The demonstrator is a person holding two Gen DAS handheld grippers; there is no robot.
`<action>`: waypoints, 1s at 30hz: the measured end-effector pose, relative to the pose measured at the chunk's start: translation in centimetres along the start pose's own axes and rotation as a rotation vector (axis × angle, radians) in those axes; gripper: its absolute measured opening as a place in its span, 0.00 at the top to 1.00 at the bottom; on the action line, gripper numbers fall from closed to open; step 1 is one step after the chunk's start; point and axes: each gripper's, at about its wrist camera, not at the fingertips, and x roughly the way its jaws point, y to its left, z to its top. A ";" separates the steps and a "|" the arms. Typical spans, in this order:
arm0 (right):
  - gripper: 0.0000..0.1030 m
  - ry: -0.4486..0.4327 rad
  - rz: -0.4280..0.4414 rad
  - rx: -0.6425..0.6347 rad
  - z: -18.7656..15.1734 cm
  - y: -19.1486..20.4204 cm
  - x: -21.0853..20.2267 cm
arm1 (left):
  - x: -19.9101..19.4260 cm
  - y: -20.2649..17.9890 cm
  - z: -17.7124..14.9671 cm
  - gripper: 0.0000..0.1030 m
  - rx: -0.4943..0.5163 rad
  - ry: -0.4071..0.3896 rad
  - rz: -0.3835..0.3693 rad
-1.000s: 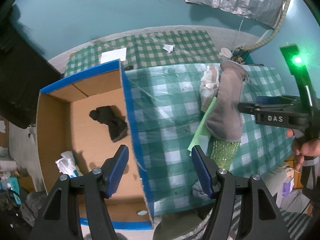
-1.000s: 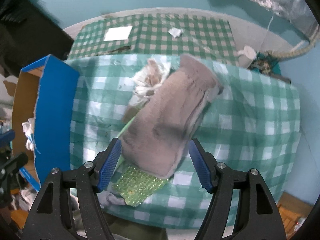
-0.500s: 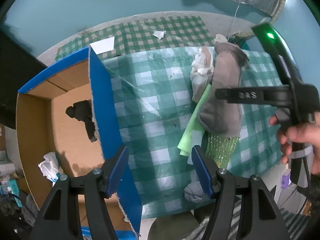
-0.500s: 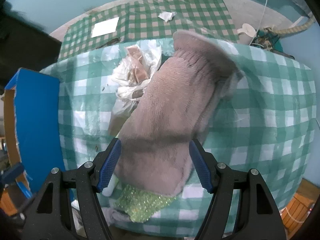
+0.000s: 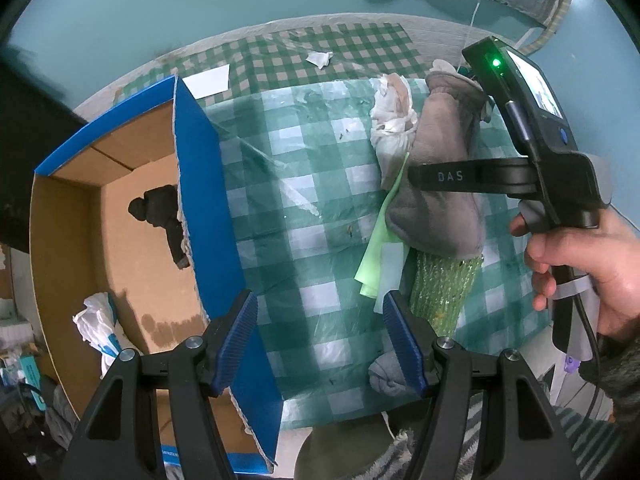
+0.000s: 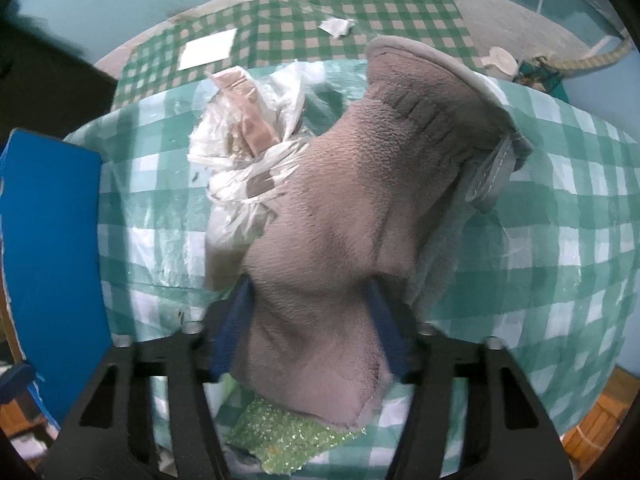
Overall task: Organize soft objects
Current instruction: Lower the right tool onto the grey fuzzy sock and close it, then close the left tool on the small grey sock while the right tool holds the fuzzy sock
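Dropped lower since 1 second back, right gripper [image 6: 308,320] had just been closing; both blue pads now pinched the grey fleece mitten [image 6: 360,184], lying on the green checked tablecloth [image 6: 560,208]. Left gripper [image 5: 320,336] hung open, holding nothing, beside the blue-edged cardboard box [image 5: 208,200], probably the drop point.

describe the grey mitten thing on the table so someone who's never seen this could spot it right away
Start at the table with the green checked cloth, right of the blue-edged cardboard box. Near its right side a pile lies in a line: a crumpled plastic bag, a light green sheet and a glittery green piece. The grey mitten lies on top, the only plush grey item, pinched by the right gripper.
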 end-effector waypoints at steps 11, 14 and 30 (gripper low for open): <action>0.85 -0.071 0.007 -0.106 -2.0 0.4 -2.7 | 0.3 -0.3 -0.8 0.35 0.005 0.008 -0.010; 0.85 -0.072 0.017 -0.099 -2.7 -0.5 -3.7 | 0.6 -0.6 -1.1 0.35 0.012 0.015 -0.017; 0.85 -0.030 0.001 -0.154 -7.7 -4.3 -6.9 | 0.9 -3.6 -4.4 0.35 0.174 0.021 -0.072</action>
